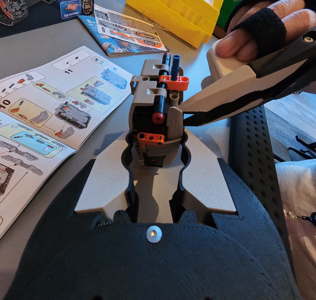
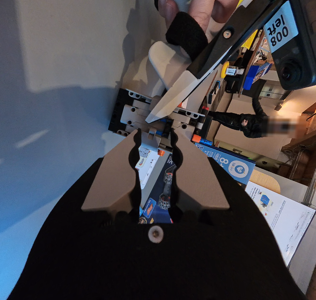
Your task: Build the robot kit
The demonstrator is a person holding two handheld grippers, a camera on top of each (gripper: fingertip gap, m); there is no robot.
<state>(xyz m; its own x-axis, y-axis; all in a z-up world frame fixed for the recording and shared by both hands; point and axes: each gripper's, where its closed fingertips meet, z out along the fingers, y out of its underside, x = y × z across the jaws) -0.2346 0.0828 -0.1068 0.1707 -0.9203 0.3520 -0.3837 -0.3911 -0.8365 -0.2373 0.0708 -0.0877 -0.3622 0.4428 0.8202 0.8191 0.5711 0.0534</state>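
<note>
The left gripper [image 1: 156, 148] has its fingers pinching the lower end of a grey, black and orange brick-built model [image 1: 156, 113], held upright above the grey worktop [image 1: 42, 40]. The right gripper [image 1: 183, 115], fingers nearly together, touches the model's side. Beyond lie an open instruction booklet [image 1: 56, 113], a sticker sheet [image 1: 130, 28] and a yellow bin [image 1: 172, 9].

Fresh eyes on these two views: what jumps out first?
The grey brick-built assembly, with orange connectors, a black axle with red ends and a blue pin, stands upright on the grey table, gripped low between the left tongs. The right tongs come in from the right, tips against its side. An open instruction booklet lies to its left, and a yellow bin sits behind.
</note>
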